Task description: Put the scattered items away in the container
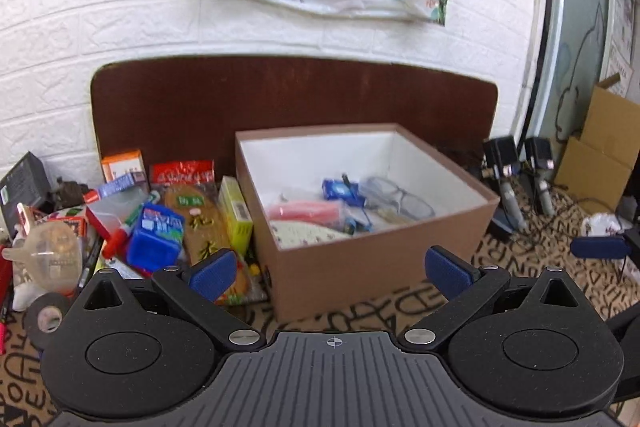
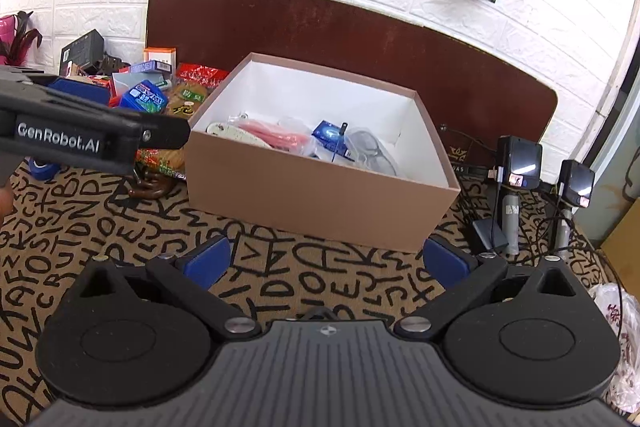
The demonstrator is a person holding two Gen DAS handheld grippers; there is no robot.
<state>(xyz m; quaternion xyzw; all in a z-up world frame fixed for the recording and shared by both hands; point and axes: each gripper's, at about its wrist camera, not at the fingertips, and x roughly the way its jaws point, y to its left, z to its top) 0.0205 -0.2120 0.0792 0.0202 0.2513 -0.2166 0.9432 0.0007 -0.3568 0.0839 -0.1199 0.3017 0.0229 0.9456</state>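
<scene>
Inside the brown box, which stands on the letter-patterned tabletop, several things already lie: a pair of glasses, a blue packet and a pink item in clear wrap. The pile just left of the box is not yet tidied, so I judge the task partly done, with much left. The left gripper and the right gripper both have their jaws wide apart and carry nothing. "GenRobot.AI" is readable on the left gripper's side in the right wrist view; the packet labels are too blurred.
</scene>
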